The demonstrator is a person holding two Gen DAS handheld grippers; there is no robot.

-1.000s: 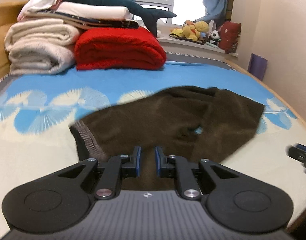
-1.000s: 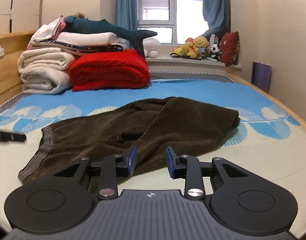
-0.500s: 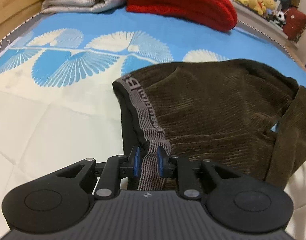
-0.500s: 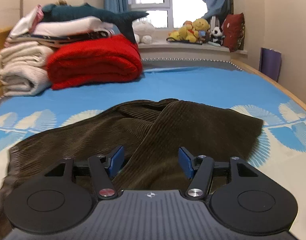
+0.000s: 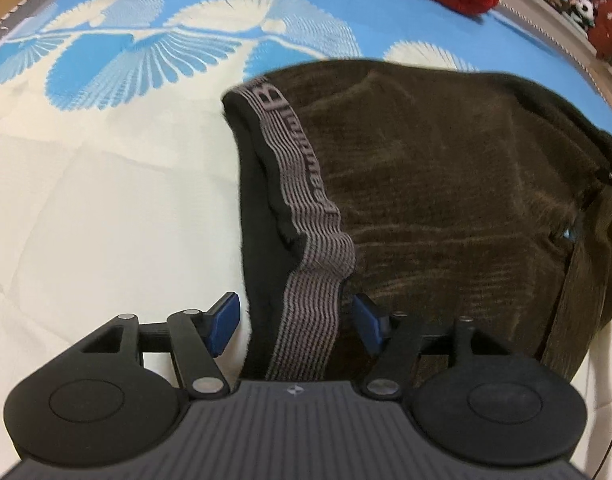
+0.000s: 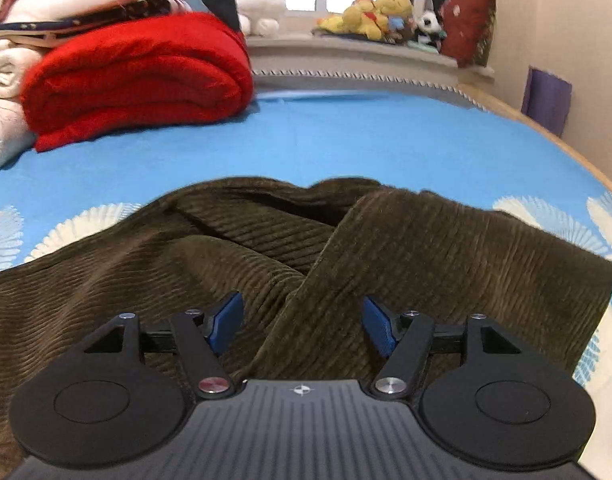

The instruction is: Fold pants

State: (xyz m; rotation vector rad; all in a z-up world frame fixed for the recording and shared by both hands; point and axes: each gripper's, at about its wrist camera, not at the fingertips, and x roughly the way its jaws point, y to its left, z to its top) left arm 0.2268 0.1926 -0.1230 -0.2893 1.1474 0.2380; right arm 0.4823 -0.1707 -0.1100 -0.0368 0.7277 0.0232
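Note:
Dark brown corduroy pants [image 5: 446, 168] lie crumpled on the bed, with a grey striped elastic waistband [image 5: 306, 216] at their left end. My left gripper [image 5: 297, 320] is open, its blue pads either side of the waistband's near end. In the right wrist view the pants [image 6: 386, 248] show one leg folded across the other. My right gripper [image 6: 303, 326] is open just above the crossed legs, holding nothing.
The bed has a blue and cream sheet [image 5: 105, 184]. A folded red blanket [image 6: 137, 76] and white bedding [image 6: 1, 80] are stacked at the far left. Plush toys [image 6: 370, 16] line the windowsill. The bed's wooden right edge [image 6: 546, 136] meets the wall.
My left gripper has moved down to the waistband and opened wide from nearly shut. My right gripper has opened wider and moved forward over the pant legs.

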